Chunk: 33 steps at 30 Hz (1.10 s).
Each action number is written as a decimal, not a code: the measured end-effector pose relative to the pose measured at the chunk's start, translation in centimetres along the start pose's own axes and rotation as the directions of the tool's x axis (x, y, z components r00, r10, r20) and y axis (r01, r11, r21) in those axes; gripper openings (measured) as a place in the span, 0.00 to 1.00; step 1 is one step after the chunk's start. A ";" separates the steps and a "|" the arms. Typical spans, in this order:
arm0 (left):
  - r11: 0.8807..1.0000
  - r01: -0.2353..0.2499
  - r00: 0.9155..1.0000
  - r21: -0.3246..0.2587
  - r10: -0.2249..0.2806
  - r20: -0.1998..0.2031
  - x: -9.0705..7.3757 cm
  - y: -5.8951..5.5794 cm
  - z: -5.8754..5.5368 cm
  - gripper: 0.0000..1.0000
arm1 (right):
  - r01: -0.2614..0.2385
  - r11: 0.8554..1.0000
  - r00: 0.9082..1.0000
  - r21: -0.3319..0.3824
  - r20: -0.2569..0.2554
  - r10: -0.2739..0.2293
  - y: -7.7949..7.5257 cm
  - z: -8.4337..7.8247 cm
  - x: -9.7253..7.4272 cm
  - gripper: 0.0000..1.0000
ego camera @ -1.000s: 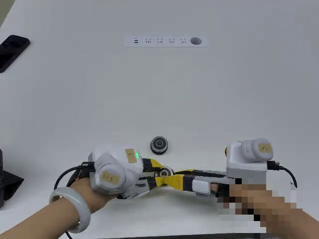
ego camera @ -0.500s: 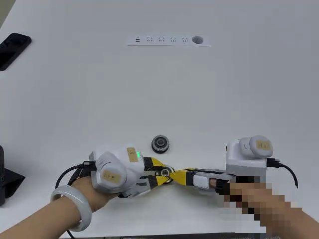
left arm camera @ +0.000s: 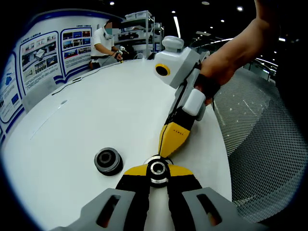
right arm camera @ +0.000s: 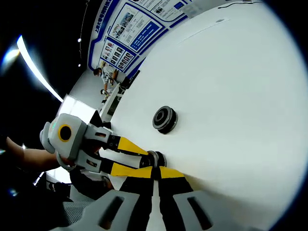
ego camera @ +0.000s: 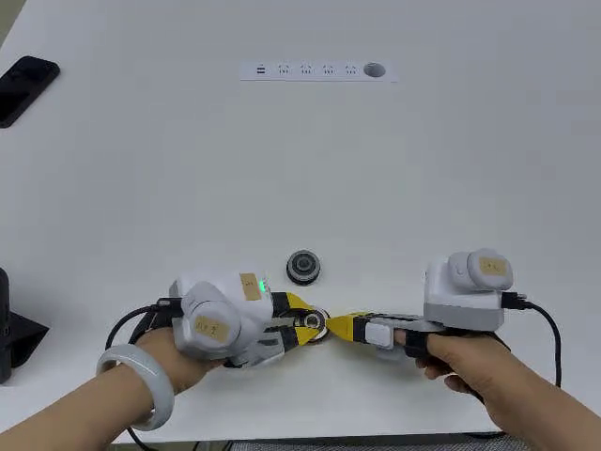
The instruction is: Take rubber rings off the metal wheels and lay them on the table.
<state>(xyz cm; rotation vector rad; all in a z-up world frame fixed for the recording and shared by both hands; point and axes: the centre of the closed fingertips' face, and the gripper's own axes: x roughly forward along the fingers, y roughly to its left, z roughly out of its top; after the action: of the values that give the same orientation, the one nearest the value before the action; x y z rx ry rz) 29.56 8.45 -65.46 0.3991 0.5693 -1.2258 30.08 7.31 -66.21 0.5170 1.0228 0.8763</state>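
Head view: the left gripper (ego camera: 299,325) has its jaws clamped on a metal wheel (left arm camera: 158,170) near the worktop (ego camera: 394,188) edge. The right gripper (right arm camera: 154,168) has its jaws together, tips at the wheel's rubber ring (left arm camera: 150,162). Step in hand: stripping that ring. Next, pull right. A second wheel (ego camera: 303,267) lies just beyond.
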 end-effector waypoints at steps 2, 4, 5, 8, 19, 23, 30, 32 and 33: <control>1.000 0.000 1.000 0.000 0.000 0.000 0.0 0.0 0.0 0.13 | 0.001 1.000 1.000 -0.003 0.000 -0.001 0.0 0.0 0.0 0.04; 1.000 0.000 1.000 0.000 0.000 0.000 0.0 0.0 0.1 0.13 | 0.001 1.000 1.000 -0.003 0.005 -0.001 -0.1 0.2 -0.1 0.03; 1.000 0.001 1.000 0.000 -0.001 0.000 0.0 0.0 0.1 0.13 | 0.000 1.000 1.000 -0.005 0.007 0.000 -0.1 0.2 -0.1 0.02; 1.000 0.001 1.000 0.000 -0.001 0.000 0.0 0.0 0.0 0.13 | 0.003 1.000 1.000 -0.023 0.005 -0.003 0.0 0.2 -0.2 0.02; 1.000 0.001 1.000 -0.001 -0.001 0.000 0.0 0.0 0.0 0.13 | -0.007 1.000 1.000 -0.029 0.017 0.007 0.6 0.4 0.0 0.01; 1.000 0.001 1.000 0.000 -0.001 -0.001 0.0 0.0 0.0 0.13 | -0.014 1.000 1.000 -0.027 0.018 0.015 0.8 0.4 0.1 0.01; 1.000 0.003 1.000 0.003 -0.003 0.000 -0.1 0.0 0.0 0.13 | -0.052 0.998 0.998 -0.024 0.023 0.053 1.8 0.6 0.3 0.01; 1.000 0.003 1.000 0.003 -0.003 0.000 -0.1 0.0 0.0 0.13 | -0.117 0.993 0.991 -0.014 0.063 0.118 3.3 1.4 0.5 0.01; 1.000 0.004 1.000 0.003 -0.004 0.000 -0.1 0.0 0.0 0.13 | -0.107 0.994 0.992 -0.002 0.064 0.107 3.3 1.6 0.4 0.01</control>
<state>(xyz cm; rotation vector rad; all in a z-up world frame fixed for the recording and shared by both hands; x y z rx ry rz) 29.56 8.51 -65.42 0.4013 0.5687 -1.2303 30.32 9.50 -63.30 0.6016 0.9442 0.9481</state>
